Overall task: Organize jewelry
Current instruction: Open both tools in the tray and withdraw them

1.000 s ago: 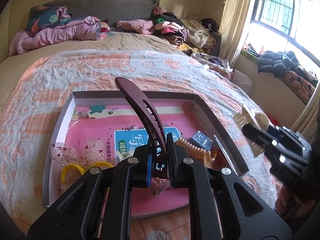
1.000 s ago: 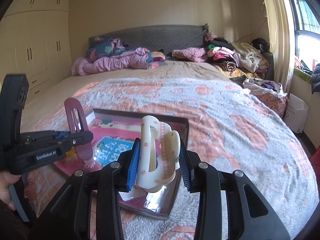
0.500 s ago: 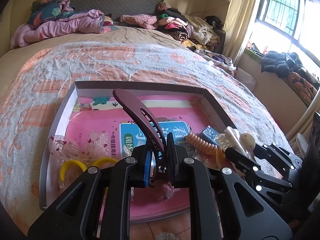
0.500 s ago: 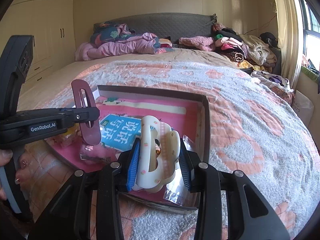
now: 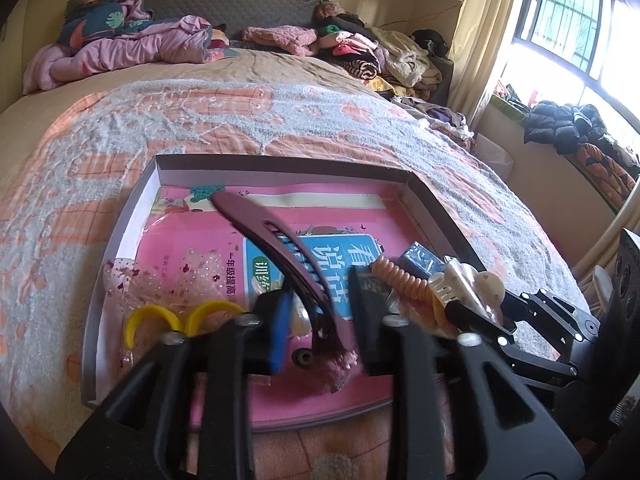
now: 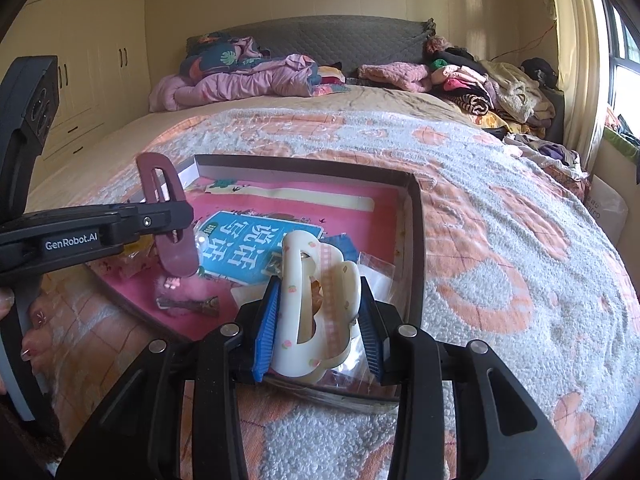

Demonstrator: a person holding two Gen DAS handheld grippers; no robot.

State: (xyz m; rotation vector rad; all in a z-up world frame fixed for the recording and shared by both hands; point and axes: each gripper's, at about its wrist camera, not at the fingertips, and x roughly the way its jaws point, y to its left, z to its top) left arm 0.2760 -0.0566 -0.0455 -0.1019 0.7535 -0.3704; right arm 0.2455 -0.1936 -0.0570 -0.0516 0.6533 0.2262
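the left gripper (image 5: 320,320) is spreading wide around one maroon hair clip (image 5: 276,248), no longer pinching it. the right gripper (image 6: 318,320) is clenching one cream claw clip (image 6: 316,300). both are hanging over the shallow box (image 6: 414,240) on the blanketed bed (image 6: 500,220); "genrobot.ai" is showing; clothes (image 6: 480,76) are piling beyond.

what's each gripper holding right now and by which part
The left gripper looks open around the long maroon plastic hair clip; the right gripper clamps the cream floral claw clip by its sides.
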